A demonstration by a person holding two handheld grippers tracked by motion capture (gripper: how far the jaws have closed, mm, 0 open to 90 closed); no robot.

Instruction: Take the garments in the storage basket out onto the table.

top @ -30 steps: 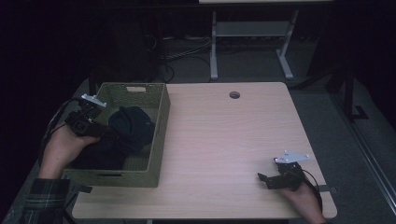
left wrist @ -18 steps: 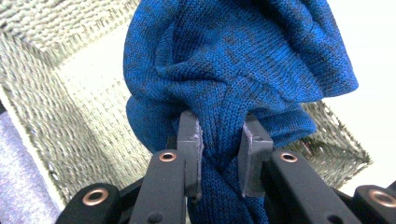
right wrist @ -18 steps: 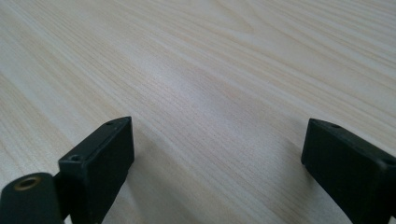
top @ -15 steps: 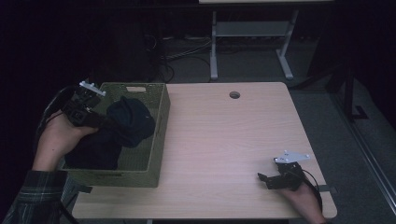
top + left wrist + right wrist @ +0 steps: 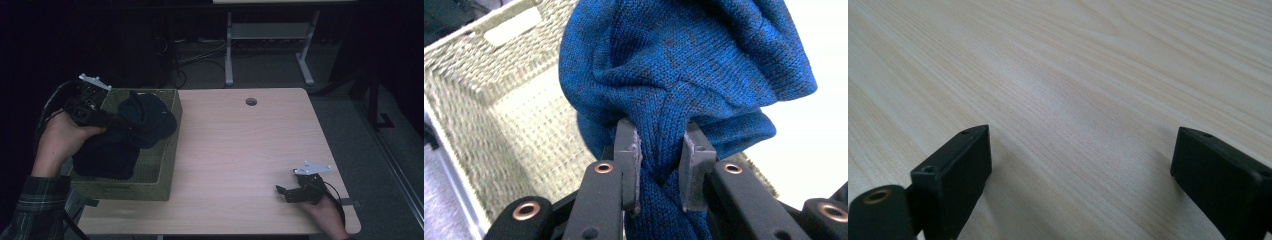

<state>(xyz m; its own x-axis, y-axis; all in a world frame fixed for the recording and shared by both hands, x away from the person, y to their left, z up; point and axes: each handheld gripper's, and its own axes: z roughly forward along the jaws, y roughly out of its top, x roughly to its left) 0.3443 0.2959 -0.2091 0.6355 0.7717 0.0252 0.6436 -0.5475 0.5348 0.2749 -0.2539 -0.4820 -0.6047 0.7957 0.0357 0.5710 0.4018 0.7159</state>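
Near edge of the table (image 5: 240, 150): right gripper (image 5: 285, 192) resting, jaws wide apart on bare wood. Farther left: left gripper (image 5: 659, 165) clamped on a bunched fold of the blue knit garment (image 5: 684, 75), lifted partly out of the wicker basket (image 5: 155, 175). Likely soft, light, drapey; a gathered fold grips best.

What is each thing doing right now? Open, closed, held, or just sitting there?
left gripper: shut on the blue knit garment, held above the basket.
blue knit garment: bunched, pinched between the jaws, partly lifted out of the basket.
woven basket: upright on the table, no lid.
right gripper: open, holding nothing, low over the table.
table: bare wood.
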